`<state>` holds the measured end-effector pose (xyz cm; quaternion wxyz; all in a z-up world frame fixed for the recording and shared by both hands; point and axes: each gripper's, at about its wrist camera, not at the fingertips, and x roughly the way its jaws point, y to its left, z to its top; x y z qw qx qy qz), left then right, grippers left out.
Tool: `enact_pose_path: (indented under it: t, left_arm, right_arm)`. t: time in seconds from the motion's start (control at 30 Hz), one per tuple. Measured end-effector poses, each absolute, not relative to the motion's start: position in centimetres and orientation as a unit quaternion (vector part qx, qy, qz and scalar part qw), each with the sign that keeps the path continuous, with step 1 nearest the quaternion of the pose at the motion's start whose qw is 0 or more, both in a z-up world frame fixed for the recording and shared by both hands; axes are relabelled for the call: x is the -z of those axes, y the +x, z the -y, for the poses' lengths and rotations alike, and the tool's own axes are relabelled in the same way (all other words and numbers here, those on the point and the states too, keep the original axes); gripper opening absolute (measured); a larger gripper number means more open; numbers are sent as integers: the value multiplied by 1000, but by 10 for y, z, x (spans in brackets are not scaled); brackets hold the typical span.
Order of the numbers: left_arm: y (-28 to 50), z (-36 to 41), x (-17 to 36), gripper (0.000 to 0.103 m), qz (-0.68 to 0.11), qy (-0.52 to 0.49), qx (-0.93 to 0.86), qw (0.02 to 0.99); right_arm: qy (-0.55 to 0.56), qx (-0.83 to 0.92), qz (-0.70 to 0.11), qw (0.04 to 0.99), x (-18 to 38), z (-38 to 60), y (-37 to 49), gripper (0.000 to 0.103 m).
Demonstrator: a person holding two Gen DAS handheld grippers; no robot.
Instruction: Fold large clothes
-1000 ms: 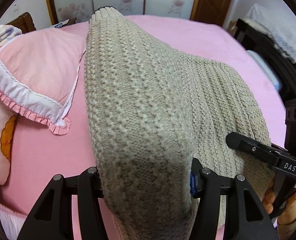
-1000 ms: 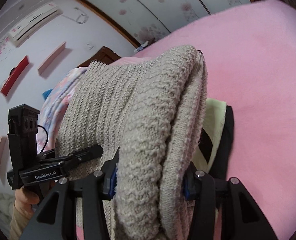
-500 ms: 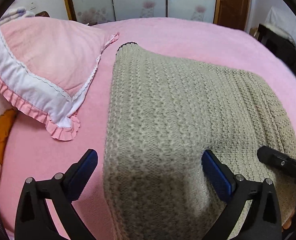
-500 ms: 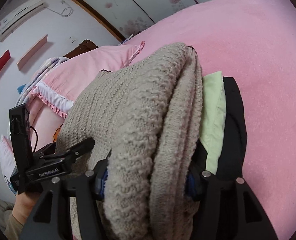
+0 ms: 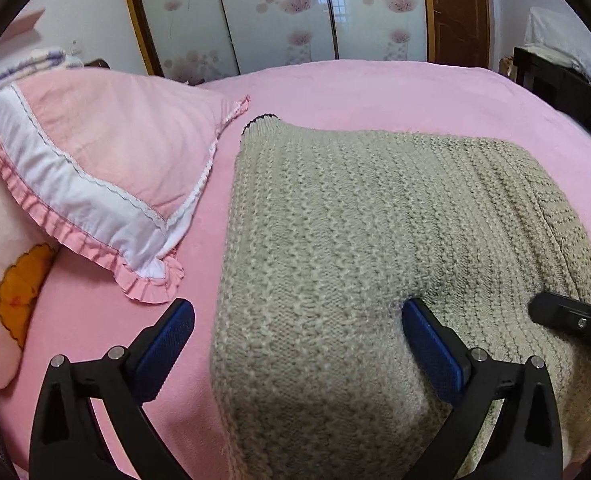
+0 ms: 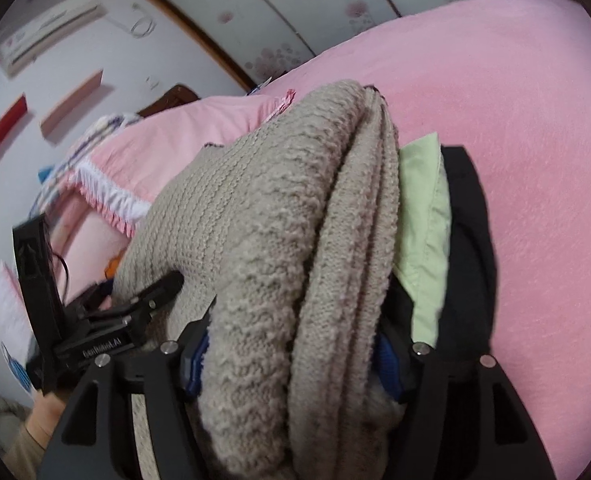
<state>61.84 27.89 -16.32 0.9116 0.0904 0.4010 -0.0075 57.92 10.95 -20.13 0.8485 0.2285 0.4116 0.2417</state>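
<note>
A folded beige knit sweater (image 5: 375, 240) lies on the pink bed (image 5: 375, 92). My left gripper (image 5: 295, 344) is open, its blue-padded jaws spread wide on either side of the sweater's near left corner. My right gripper (image 6: 295, 356) is shut on the sweater's (image 6: 279, 232) thick folded edge. In the right wrist view the sweater rests on a light green garment (image 6: 423, 216) and a black garment (image 6: 467, 240). The right gripper's tip shows at the right edge of the left wrist view (image 5: 567, 320).
A pink pillow with a white frilled band (image 5: 95, 176) lies left of the sweater. Another pillow with an orange patch (image 5: 15, 288) sits at the far left. Sliding flowered wardrobe doors (image 5: 279, 12) stand behind the bed. Dark furniture (image 5: 567, 96) stands at the right.
My left gripper has opened and let go of the sweater, which has come down flat onto the pile. My right gripper keeps its hold.
</note>
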Motion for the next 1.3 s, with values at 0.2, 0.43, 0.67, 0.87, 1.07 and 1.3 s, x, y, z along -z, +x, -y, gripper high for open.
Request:
enact_pose_path:
  t: [0.2,0.43,0.67,0.87,1.07,1.3]
  left_arm:
    - [590,-267,136,103,-351,125,-58,926]
    - [529,-262,93,103,-348,80,-85,930]
    - [431,-224,32,103,-363,12,-33,931]
    - [342,-179,-17,103,-356,20,5,934]
    - [277,-142,-46,103,-351,32,27,935]
    - [214,-109,-59,103,-359,-14,47,932]
  right_arm:
    - [145,-208,-416,873,167,-85,542,81]
    - [18,-157,-428,890,133,-73,463,82]
    - [32,-145,-442,885,86,-41,373,82]
    - [60,-136,-427,892,30,-5,295,82]
    - [60,-120,-407,904,-14,20,229,82]
    - [58,-99,-391,913,-35,46,173,82]
